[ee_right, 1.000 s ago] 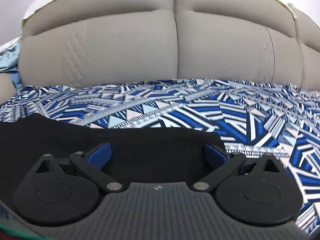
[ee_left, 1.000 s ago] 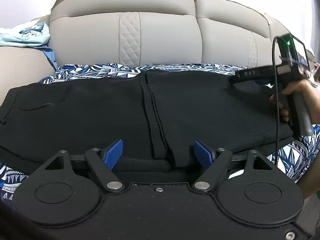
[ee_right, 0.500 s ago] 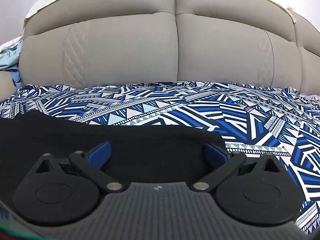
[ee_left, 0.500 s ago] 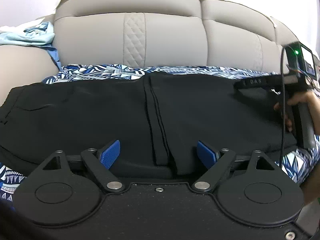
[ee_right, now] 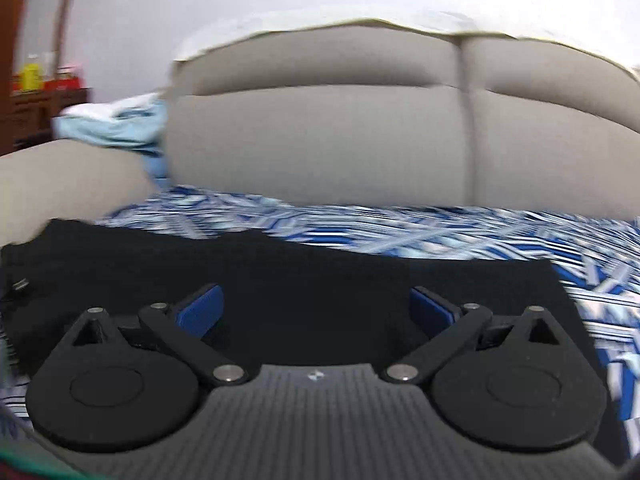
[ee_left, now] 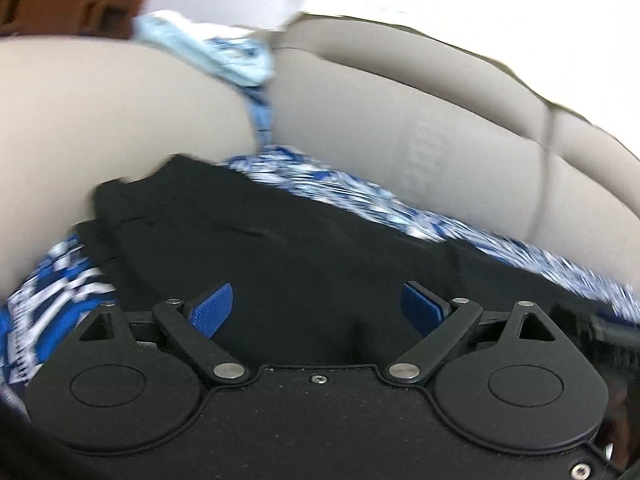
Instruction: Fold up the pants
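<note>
**Pants flat on patterned cover, both grippers spread**

Left wrist view: the left gripper (ee_left: pixel 318 306) is rolled, so the sofa (ee_left: pixel 400 128) slants from 10 to 4 o'clock. Its jaws are opening, nothing pinched; black pants (ee_left: pixel 280 248) lie beneath on the blue patterned cover (ee_left: pixel 352 196). A pale blue cloth (ee_left: pixel 212 52) sits at 11 o'clock.

Right wrist view: the right gripper (ee_right: pixel 316 308) sits level, fingers released wide over the pants (ee_right: pixel 320 276), whose edge ends at 3 o'clock. Only this view shows wooden furniture (ee_right: pixel 24 60) at 10 o'clock. No legible writing.
</note>
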### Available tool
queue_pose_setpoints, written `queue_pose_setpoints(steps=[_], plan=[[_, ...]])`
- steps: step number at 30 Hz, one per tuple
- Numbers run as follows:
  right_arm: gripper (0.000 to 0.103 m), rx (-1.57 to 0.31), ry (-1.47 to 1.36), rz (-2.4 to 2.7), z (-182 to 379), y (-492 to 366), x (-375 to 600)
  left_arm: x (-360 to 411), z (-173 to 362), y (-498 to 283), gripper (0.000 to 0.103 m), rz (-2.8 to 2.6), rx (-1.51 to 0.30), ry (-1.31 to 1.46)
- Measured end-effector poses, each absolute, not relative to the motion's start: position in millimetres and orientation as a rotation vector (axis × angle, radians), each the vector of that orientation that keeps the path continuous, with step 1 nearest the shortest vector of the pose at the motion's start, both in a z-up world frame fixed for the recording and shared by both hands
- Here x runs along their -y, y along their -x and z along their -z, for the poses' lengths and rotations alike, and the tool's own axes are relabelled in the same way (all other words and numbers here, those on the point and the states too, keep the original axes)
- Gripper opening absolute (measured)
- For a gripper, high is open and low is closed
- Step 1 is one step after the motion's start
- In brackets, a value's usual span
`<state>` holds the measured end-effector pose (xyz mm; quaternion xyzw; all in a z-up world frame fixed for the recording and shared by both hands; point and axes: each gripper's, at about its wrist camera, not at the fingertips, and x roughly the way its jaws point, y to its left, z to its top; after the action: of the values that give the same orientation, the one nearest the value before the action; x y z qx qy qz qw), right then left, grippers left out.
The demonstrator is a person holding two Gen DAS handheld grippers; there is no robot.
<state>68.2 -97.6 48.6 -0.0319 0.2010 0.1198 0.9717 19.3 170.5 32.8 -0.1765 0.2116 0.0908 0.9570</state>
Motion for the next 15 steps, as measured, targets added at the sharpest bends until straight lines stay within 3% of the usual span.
queue_pose_setpoints(steps=[6,15], plan=[[0.103,-0.457,0.183,-0.298,-29,-66,49,-206,-25,-9,0.094,-0.306,-0.415,0.411],[0.103,-0.458,0.147,-0.291,-14,-69,49,-239,-9,-10,0.102,-0.369,-0.374,0.519]])
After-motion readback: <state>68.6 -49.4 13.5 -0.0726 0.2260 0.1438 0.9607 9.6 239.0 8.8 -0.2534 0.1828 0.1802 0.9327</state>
